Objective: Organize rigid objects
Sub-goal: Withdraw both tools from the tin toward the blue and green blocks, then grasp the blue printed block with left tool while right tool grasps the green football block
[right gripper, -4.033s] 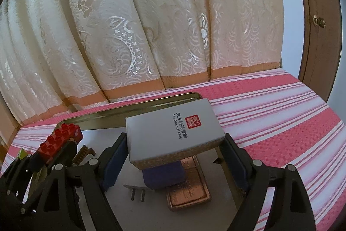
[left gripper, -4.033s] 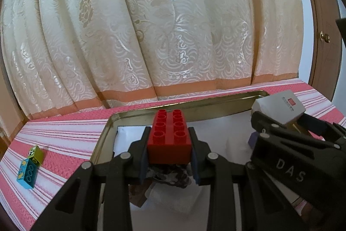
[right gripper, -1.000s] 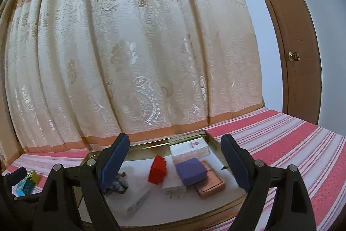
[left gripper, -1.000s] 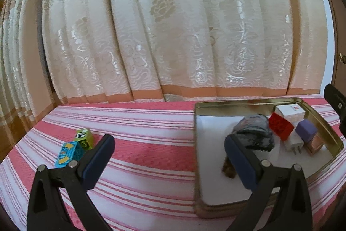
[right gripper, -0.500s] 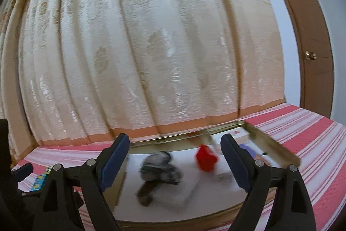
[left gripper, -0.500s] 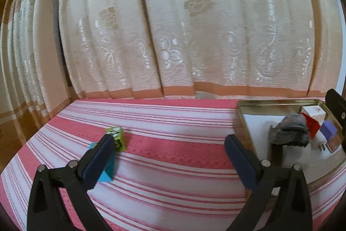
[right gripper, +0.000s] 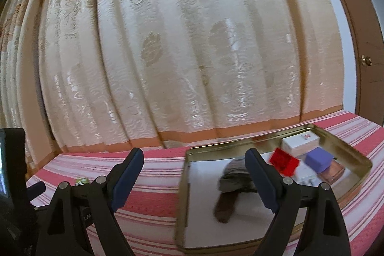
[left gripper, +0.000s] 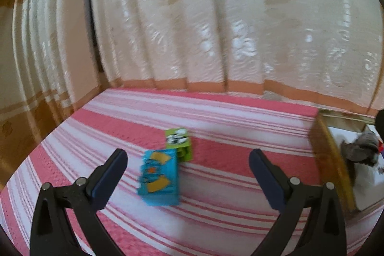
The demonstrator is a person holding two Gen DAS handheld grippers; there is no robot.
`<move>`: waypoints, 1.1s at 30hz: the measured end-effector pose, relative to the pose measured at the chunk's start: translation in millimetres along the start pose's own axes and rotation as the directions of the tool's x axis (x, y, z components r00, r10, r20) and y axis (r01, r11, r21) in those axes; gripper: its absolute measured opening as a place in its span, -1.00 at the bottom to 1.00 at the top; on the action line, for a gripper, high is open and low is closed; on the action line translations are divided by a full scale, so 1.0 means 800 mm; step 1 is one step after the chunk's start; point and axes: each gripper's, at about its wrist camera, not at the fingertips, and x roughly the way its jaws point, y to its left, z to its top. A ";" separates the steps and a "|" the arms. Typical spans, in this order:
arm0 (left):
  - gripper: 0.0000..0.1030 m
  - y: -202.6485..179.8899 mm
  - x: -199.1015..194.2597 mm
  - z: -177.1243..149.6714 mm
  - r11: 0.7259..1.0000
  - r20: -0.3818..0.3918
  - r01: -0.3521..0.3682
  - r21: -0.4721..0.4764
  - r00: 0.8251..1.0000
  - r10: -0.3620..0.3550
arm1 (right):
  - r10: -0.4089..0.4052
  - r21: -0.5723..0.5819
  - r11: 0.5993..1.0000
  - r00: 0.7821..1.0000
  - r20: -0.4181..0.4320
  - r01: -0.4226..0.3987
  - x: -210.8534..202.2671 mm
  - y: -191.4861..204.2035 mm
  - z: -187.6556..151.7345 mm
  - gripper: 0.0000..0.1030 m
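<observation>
Looking along your left gripper (left gripper: 188,166), you see its two black arms with blue pads spread wide apart, and nothing sits between the pads. Just past them, near the middle of the view, a blue toy block with orange marks (left gripper: 159,180) lies on the pink and white striped cloth (left gripper: 240,136). A small green toy block with a black and white picture (left gripper: 179,144) touches it at about 1 o'clock. At 3 o'clock you can see the edge of the shiny gold metal tray (left gripper: 332,160), with a grey lump of cloth (left gripper: 360,150) inside it. Your right gripper (right gripper: 194,168) is wide open too and grips nothing. In its view the tray (right gripper: 355,150) sits at 4 o'clock. Inside it are a red plastic brick (right gripper: 284,161), a purple box (right gripper: 318,158), a white box with a red mark (right gripper: 300,142) and a pinkish flat tin (right gripper: 334,170) under the purple box. The cream flowered curtain (right gripper: 180,52) hangs at 12 o'clock, and a brown wooden door with a round knob (right gripper: 366,60) stands at 2 o'clock.
</observation>
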 end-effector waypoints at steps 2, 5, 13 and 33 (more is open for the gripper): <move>0.99 0.012 0.010 0.000 1.000 -0.034 -0.015 -0.025 0.999 0.014 | 0.015 -0.006 1.000 1.000 -0.014 -0.015 0.004 0.011 -0.001 0.71; 0.92 0.029 0.027 -0.001 0.998 -0.101 -0.030 -0.057 0.995 0.025 | 0.033 -0.013 0.999 0.999 -0.031 -0.033 0.011 0.026 -0.003 0.71; 0.67 0.066 0.062 -0.012 0.993 -0.247 -0.007 -0.117 0.969 -0.022 | 0.080 -0.021 0.996 0.995 -0.063 -0.081 0.028 0.062 -0.007 0.71; -0.20 0.135 0.071 -0.003 0.961 -0.249 -0.196 -0.197 0.958 0.144 | 0.269 -0.064 0.949 0.898 -0.348 -0.309 0.118 0.173 -0.026 0.71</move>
